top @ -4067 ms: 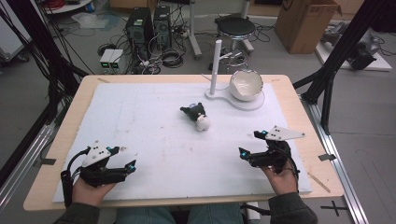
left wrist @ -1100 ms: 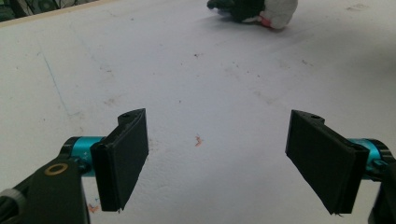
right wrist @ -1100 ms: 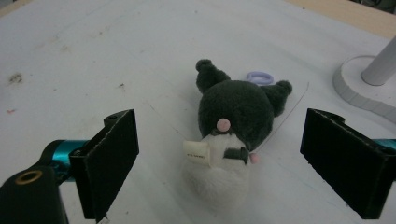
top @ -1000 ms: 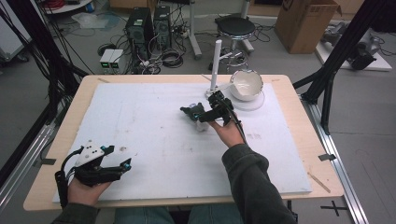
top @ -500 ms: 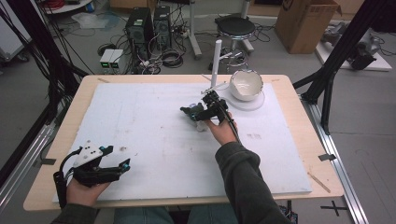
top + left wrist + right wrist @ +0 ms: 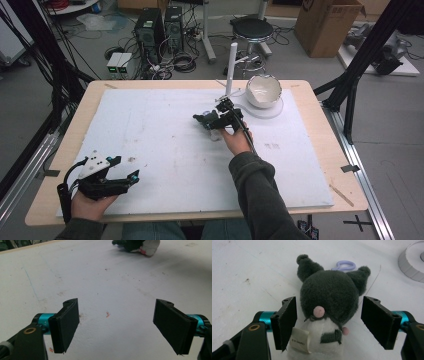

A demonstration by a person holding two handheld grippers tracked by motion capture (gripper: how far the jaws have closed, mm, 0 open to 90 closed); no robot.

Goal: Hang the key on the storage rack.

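A small plush toy (image 6: 329,295) with a dark grey head, white body, pink nose, paper tag and lilac loop lies mid-table on the white mat. My right gripper (image 6: 329,301) is open, one jaw on each side of the toy's head, neither clearly touching it. From above, the right gripper (image 6: 216,119) covers most of the plush toy (image 6: 215,134). My left gripper (image 6: 132,176) rests open and empty near the front left edge. In the left gripper view the left gripper (image 6: 117,306) faces bare mat, with the plush toy (image 6: 150,245) far off at the top.
A white bowl (image 6: 263,91) sits on a round white base (image 6: 412,262) with an upright white post (image 6: 231,65) at the back right. The white mat (image 6: 150,130) covers most of the wooden table (image 6: 320,95).
The right hand has reached from the front right edge to the plush at mid-table and now brackets it with open jaws. The left gripper has shifted slightly toward the front left.
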